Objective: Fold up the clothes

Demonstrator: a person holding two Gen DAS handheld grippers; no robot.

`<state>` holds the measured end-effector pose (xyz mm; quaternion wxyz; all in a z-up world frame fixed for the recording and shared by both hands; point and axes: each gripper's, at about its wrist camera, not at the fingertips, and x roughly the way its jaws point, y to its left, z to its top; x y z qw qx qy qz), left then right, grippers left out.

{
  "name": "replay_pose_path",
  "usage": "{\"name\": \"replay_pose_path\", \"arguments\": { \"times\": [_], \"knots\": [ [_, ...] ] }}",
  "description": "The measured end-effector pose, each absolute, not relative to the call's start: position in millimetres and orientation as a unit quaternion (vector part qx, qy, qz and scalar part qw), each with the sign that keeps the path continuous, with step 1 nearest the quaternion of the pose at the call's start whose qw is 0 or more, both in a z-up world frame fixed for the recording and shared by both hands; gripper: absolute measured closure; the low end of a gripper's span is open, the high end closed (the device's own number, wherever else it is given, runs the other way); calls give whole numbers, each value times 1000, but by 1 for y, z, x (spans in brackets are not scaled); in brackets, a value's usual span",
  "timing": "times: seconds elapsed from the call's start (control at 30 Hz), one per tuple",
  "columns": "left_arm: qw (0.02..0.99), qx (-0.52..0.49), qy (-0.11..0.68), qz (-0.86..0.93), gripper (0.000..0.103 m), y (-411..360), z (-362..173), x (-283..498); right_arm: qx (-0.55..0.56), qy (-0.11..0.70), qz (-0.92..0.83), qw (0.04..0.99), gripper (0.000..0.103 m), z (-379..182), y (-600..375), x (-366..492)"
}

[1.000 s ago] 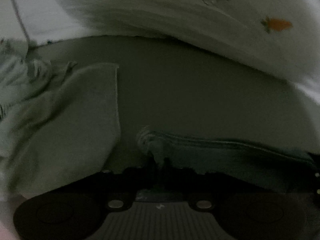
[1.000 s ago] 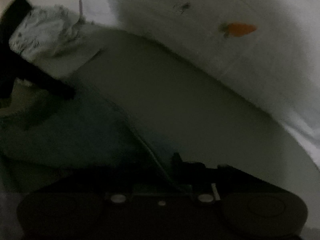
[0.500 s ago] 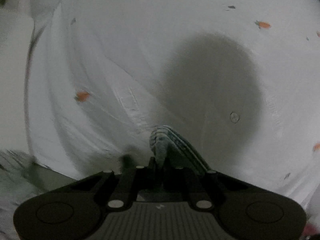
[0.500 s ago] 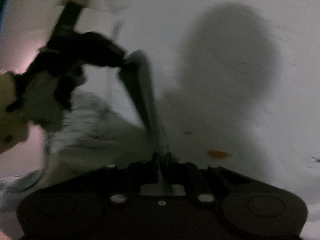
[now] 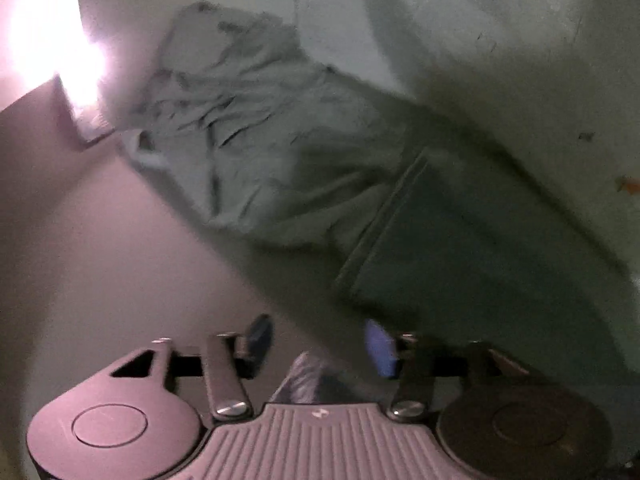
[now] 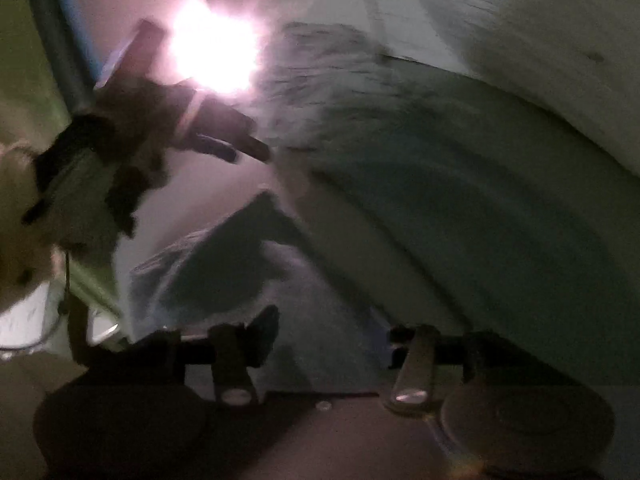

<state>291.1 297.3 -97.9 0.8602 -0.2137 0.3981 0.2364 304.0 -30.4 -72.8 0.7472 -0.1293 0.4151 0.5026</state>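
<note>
A dark green-grey garment (image 5: pixel 460 248) lies flat on the white sheet, with a hemmed edge running diagonally; a paler crumpled cloth (image 5: pixel 248 128) lies beyond it. My left gripper (image 5: pixel 320 344) is open and empty, its blue-padded fingers (image 5: pixel 380 348) spread just short of the garment's near edge. In the right wrist view the same garment (image 6: pixel 460 200) spreads ahead, with a loose dark fold (image 6: pixel 224 264) near. My right gripper (image 6: pixel 328 332) is open and empty above that fold. The left gripper (image 6: pixel 240 148) shows there, upper left, blurred.
A white sheet with small orange prints (image 5: pixel 520 40) covers the surface at the back and right. A bright light glare (image 6: pixel 216 48) washes out the upper left. A pinkish wall or floor (image 5: pixel 80 240) lies to the left. The views are dim and blurred.
Both grippers were shut on the garment's edge and carried it over the sheet. Now both are open, the garment lies flat, and both have drawn back.
</note>
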Motion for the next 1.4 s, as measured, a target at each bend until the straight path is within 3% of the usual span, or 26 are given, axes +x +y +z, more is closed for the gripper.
{"name": "replay_pose_path", "arguments": {
  "times": [0.17,0.23,0.27,0.4,0.53,0.77,0.9,1.0,1.1,1.13,1.17,1.2,1.23,1.3,1.4],
  "knots": [
    [890,-224,366,154,40,265,-88,354,-74,435,399,804,46,-71,-81,351],
    [899,-218,363,107,32,239,-87,383,-65,426,348,833,40,-67,-109,368],
    [902,-208,368,89,31,223,-89,399,-64,418,315,849,38,-64,-128,376],
    [898,-169,406,14,29,151,-111,453,-30,393,191,899,17,-58,-212,393],
    [880,-142,453,-28,28,84,-138,480,21,368,78,926,8,-55,-315,393],
    [871,5,491,4,12,2,-159,475,126,326,-81,933,6,-73,-509,408],
    [864,-34,499,61,1,-7,-159,478,189,336,-107,917,6,-112,-591,443],
    [859,-54,497,112,0,-17,-160,484,202,359,-68,909,6,-146,-606,475],
    [851,-72,500,144,0,-21,-157,491,212,394,-13,894,12,-170,-605,505],
    [848,-79,502,152,0,-21,-156,493,210,399,-2,893,19,-174,-604,508],
    [845,-84,503,158,0,-22,-156,493,205,398,15,894,31,-174,-601,510],
    [843,-87,505,162,0,-22,-157,493,198,395,29,897,56,-173,-599,511],
    [841,-89,507,165,0,-22,-157,494,187,385,33,903,64,-168,-594,510],
    [836,-91,515,169,0,-23,-155,495,159,364,39,917,72,-158,-584,508],
    [832,-95,519,174,0,-25,-156,488,33,303,-7,952,74,-125,-564,512]
  ]
}}
